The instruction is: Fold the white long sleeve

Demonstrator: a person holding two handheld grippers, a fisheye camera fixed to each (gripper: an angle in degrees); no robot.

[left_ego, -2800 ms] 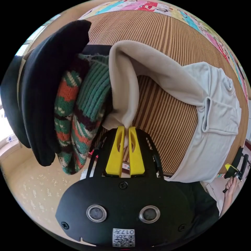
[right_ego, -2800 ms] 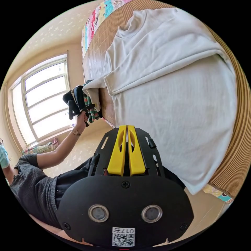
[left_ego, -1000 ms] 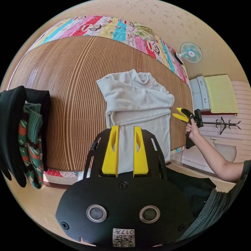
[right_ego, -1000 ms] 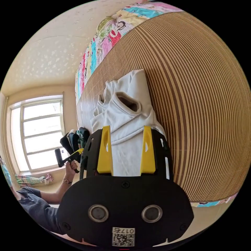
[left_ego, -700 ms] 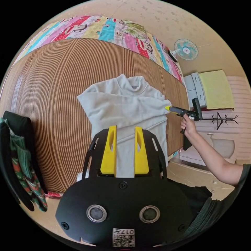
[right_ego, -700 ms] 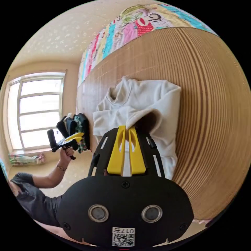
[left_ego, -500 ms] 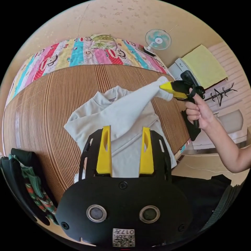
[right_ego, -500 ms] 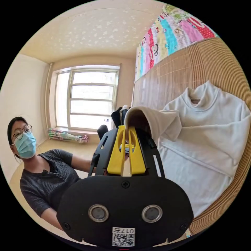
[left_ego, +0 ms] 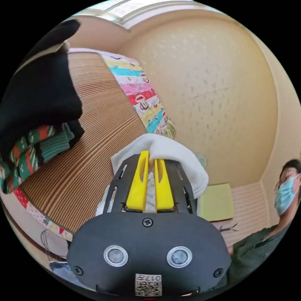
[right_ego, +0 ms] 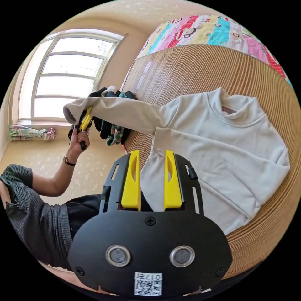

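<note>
The white long sleeve shirt (right_ego: 219,150) lies flat on the bamboo mat (right_ego: 188,69), collar towards the quilt. One sleeve is folded across its body. The other sleeve (right_ego: 125,113) stretches out sideways off the mat's edge, its cuff held by my left gripper (right_ego: 85,120) in a person's hand. In the left gripper view, the left gripper (left_ego: 151,156) is shut on that white cuff (left_ego: 175,153), which drapes over the jaws. My right gripper (right_ego: 152,152) hovers open above the shirt's lower side with nothing between its jaws.
A pile of black and knitted green-orange clothes (left_ego: 37,103) sits on the mat's edge (right_ego: 111,131) beside the stretched sleeve. A colourful quilt (right_ego: 203,29) borders the mat's far side. A window (right_ego: 69,75) and the person (left_ego: 282,200) are nearby.
The sleeve cuff passed from the right gripper to the left: the right jaws opened, the left jaws shut on it. The sleeve is now pulled out sideways.
</note>
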